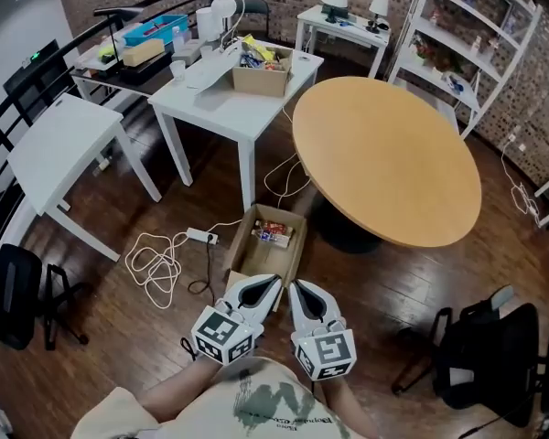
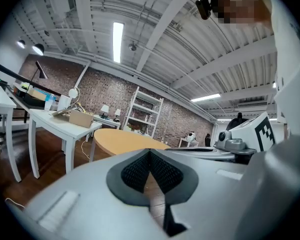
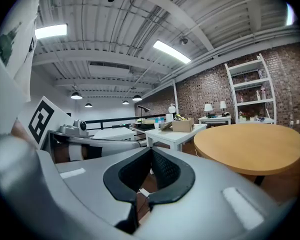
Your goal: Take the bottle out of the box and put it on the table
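Observation:
An open cardboard box (image 1: 289,256) stands on the wooden floor beside the round wooden table (image 1: 384,154). Inside it lies a small item with a red and white label (image 1: 273,236); whether it is the bottle I cannot tell. My left gripper (image 1: 271,283) and right gripper (image 1: 296,287) are held side by side just in front of the box's near edge, pointing towards it. Both are shut with nothing between the jaws. In the left gripper view the left gripper (image 2: 150,152) has its pads together, and the right gripper (image 3: 151,152) looks the same in its own view. The round table (image 3: 250,144) lies ahead to the right.
A white table (image 1: 229,108) behind the box carries a second cardboard box (image 1: 261,76) and clutter. A power strip with white cable (image 1: 169,259) lies on the floor to the left. Black chairs (image 1: 18,295) (image 1: 489,355) stand at both sides, and a white shelf (image 1: 467,35) at the back right.

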